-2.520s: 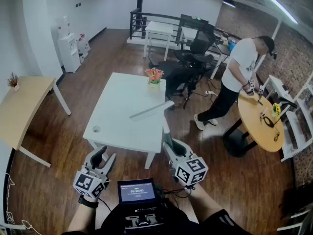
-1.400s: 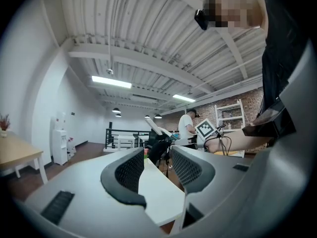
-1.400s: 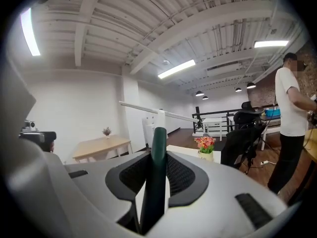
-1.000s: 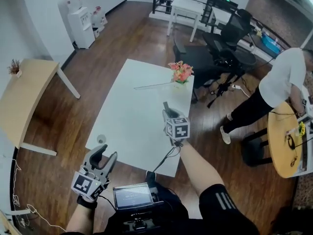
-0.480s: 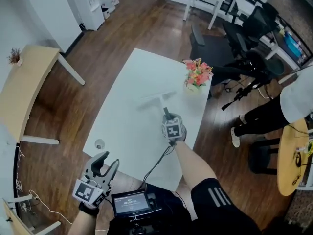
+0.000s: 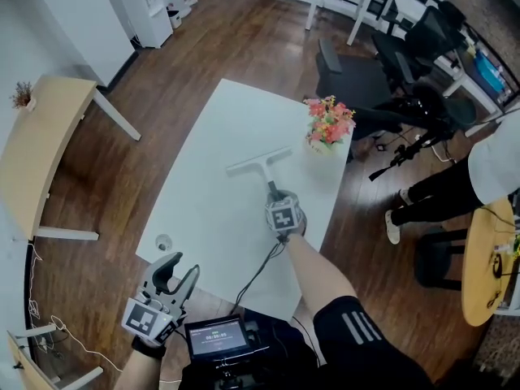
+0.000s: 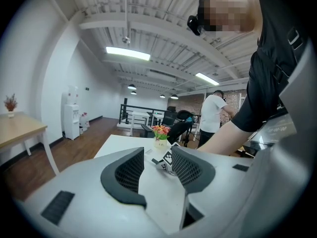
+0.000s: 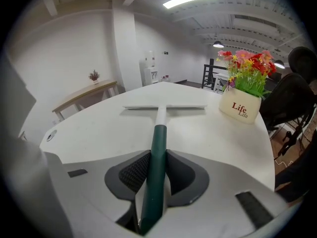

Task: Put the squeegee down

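- Right gripper (image 6: 276,197): jaws clamped on the dark green handle of the squeegee (image 6: 258,166), near its rear end.
- Squeegee: long axis runs straight ahead from those jaws over the white table (image 6: 203,210). The blade lies crosswise at the far end, apparently on the tabletop.
- Left gripper (image 6: 172,268): jaws apart, empty, well back by the table's near edge.
- Judgement: lower the handle end, then release.
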Demonstrator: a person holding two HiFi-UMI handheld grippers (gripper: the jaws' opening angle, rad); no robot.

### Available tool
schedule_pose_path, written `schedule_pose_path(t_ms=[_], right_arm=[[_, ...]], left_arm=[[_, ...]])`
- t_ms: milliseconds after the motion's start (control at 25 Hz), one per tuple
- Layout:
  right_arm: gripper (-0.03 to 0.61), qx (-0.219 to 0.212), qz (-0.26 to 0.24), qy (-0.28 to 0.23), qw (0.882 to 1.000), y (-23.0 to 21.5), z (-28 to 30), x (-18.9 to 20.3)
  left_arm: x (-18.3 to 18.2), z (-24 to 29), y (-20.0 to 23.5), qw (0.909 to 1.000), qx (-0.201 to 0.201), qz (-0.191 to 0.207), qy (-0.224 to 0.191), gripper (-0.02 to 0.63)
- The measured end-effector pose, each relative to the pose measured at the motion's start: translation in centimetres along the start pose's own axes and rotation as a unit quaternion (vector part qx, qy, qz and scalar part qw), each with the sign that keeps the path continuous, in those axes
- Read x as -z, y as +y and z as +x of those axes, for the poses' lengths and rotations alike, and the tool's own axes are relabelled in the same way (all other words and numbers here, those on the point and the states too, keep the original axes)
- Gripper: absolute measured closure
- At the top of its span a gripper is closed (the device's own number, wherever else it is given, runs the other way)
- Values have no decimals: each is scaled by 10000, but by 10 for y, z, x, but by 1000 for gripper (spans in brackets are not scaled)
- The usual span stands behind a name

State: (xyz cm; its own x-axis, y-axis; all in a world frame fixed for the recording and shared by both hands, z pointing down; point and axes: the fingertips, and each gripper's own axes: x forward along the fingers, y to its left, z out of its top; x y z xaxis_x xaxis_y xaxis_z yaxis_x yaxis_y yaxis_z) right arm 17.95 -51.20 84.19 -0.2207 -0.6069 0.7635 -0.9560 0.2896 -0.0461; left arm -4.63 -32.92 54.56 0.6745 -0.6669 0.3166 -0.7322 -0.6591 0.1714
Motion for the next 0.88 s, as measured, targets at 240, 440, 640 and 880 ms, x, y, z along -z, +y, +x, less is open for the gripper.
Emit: schedule_pose_path(t_ms=[240,440,640,880], right_arm=[[408,76,240,-400,9989,-4,-14,-15],[408,34,451,-1313,9903,-6,-52,-52],[409,-167,536,-2087,9764,13,-126,-91],[408,-359,552,-2867,9558,62,-244,-101]], left_arm=[[5,-11,3,9999,-12,162,-54,434],[3,-32,5,9994,-77,262,-218,434],[-8,-62,-19,9989,93,226,-394,434],[-12,-130,-54,9966,300,396,-659,434]])
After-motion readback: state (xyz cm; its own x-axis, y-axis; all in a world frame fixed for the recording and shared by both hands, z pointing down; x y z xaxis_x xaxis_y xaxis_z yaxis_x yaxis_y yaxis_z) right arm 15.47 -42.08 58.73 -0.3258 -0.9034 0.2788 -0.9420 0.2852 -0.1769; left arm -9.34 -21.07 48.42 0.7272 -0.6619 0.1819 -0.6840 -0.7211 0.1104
